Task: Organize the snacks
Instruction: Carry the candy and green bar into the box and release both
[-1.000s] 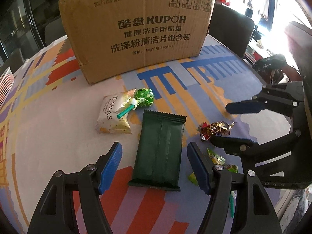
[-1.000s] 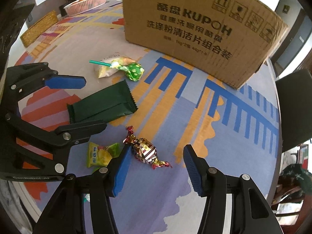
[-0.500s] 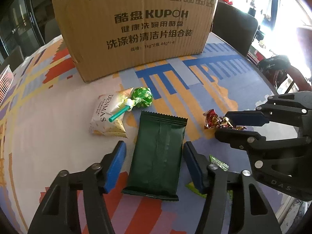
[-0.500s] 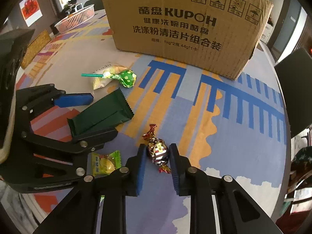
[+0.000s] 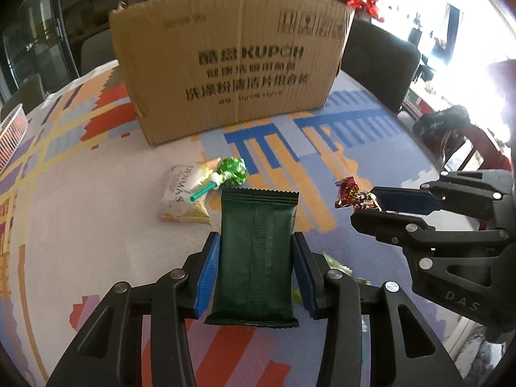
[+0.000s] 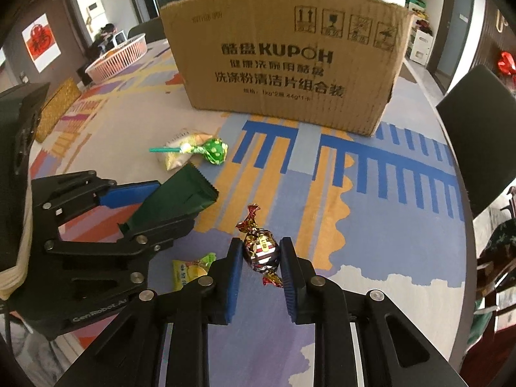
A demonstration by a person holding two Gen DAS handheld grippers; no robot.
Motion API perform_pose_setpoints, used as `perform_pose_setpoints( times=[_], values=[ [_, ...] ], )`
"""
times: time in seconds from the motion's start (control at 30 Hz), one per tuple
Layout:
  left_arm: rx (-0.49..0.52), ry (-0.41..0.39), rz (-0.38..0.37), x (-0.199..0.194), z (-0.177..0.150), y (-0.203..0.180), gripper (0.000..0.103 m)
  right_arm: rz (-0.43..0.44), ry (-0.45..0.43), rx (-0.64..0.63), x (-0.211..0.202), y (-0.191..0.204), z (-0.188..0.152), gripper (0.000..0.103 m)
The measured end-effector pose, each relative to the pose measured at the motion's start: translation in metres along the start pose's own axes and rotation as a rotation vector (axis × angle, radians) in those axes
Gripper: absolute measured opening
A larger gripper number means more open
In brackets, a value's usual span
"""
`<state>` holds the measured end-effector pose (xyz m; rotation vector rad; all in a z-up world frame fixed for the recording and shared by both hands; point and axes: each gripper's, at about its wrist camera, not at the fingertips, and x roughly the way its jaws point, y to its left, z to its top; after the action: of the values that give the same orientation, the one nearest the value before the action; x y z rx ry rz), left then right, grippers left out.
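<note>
Colourful patterned surface (image 5: 96, 213) with blue, orange and red blocks, big KUPOH cardboard box (image 5: 232, 74) standing at the far side, dark chairs behind it. Left hand-held gripper (image 5: 256, 274) clamped on both long edges of the dark green snack packet (image 5: 256, 251), blue pads (image 5: 208, 271) pressed flat against it, packet pointing away toward the box. Right hand-held gripper (image 6: 261, 258) pinching the foil-wrapped candy (image 6: 261, 250) between its pads, twisted ends sticking out front and back. Just beyond the green packet, white DENMAS snack bag (image 5: 182, 198) lying flat with a green lollipop (image 5: 230, 171) resting on top, teal stick angled toward the camera. Small yellow-green candy packet (image 6: 190, 269) on the surface between the two grippers, partly hidden. Pink basket (image 6: 117, 58) far off on the left edge.
</note>
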<state>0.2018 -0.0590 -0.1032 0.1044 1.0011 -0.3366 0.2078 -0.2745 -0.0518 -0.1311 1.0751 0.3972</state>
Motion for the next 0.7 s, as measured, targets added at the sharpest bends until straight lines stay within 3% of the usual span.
perform_pose_setpoints(
  times=[0.7],
  values=[
    [-0.035, -0.286, 0.011, -0.101, 0.053, 0.010, 0.044, -0.041, -0.266, 0.033, -0.088, 0.006, 0.039, 0.024]
  ],
)
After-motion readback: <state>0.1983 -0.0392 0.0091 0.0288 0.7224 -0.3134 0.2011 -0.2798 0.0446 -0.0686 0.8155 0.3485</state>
